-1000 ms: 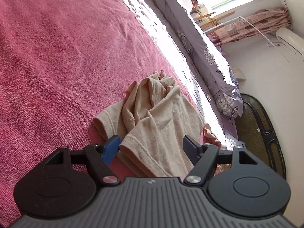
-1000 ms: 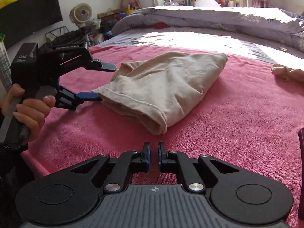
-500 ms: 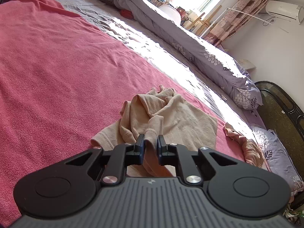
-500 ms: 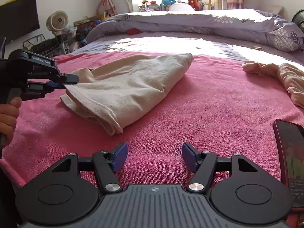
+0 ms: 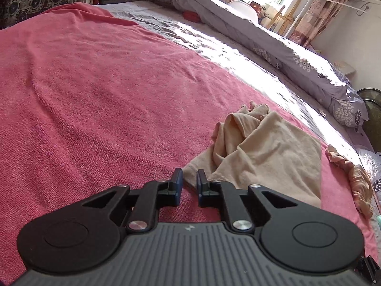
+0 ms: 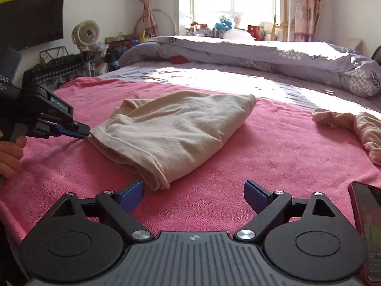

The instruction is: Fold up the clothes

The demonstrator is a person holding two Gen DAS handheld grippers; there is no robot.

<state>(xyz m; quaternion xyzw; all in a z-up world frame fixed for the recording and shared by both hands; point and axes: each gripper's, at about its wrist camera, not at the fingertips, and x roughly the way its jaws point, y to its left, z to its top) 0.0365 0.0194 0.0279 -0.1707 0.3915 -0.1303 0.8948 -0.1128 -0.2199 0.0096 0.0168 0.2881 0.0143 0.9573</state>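
A beige garment (image 6: pixel 176 131) lies loosely folded on the pink blanket (image 6: pixel 273 162) near the bed's near edge. The right wrist view shows the left gripper (image 6: pixel 87 133) clenched on the garment's hemmed corner, a hand (image 6: pixel 9 152) on its handle; the left wrist view shows the same corner between nearly closed fingers (image 5: pixel 178 181). The right gripper (image 6: pixel 194 191) hangs just short of the garment, jaws opening with nothing between them. Only the right view shows a phone (image 6: pixel 366 226) at the bed's near right edge.
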